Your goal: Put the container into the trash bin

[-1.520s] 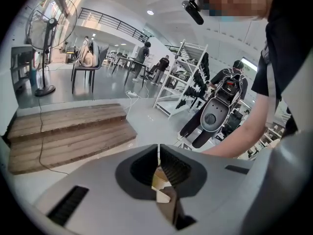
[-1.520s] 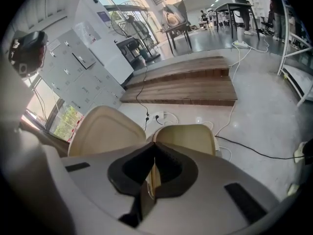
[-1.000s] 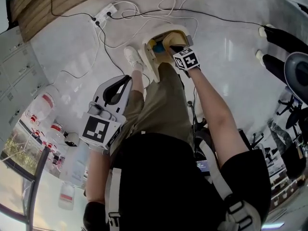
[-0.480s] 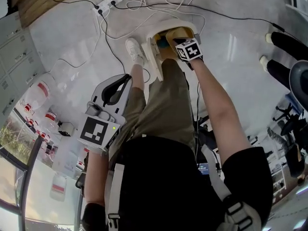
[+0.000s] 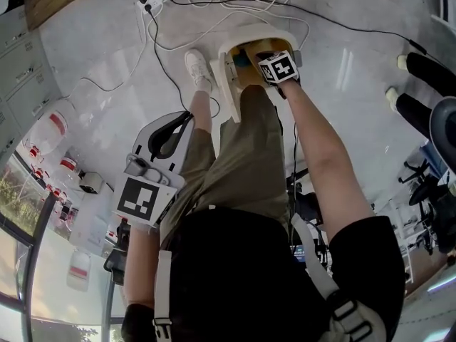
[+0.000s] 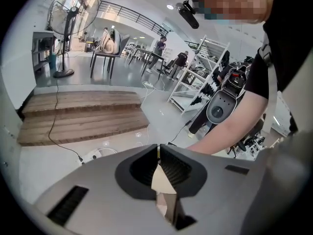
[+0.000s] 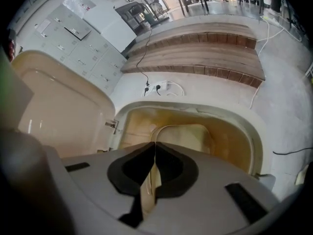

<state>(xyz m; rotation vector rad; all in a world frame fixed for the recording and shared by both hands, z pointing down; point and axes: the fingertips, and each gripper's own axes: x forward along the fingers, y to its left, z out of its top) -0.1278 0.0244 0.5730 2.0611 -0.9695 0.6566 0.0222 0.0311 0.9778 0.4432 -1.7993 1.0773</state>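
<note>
1. Head view: the right gripper (image 5: pixel 265 55) has dropped lower than a second ago, and its marker cube is now over the open cream trash bin (image 5: pixel 258 33) on the pale floor (image 5: pixel 107 63). The left gripper (image 5: pixel 187 117) hangs by the person's thigh, also a touch lower.
2. Left gripper view: jaws closed tip to tip, nothing between them. A wooden platform (image 6: pixel 83 114) and a standing fan (image 6: pixel 68 18) lie beyond.
3. Right gripper view: jaws squeezed nearly flat on the rim of the pale container (image 7: pixel 188 136), which is down inside the bin's stained walls. The lid (image 7: pixel 63 111) is tipped open at left, with grey cabinets (image 7: pixel 83 48) behind.
</note>
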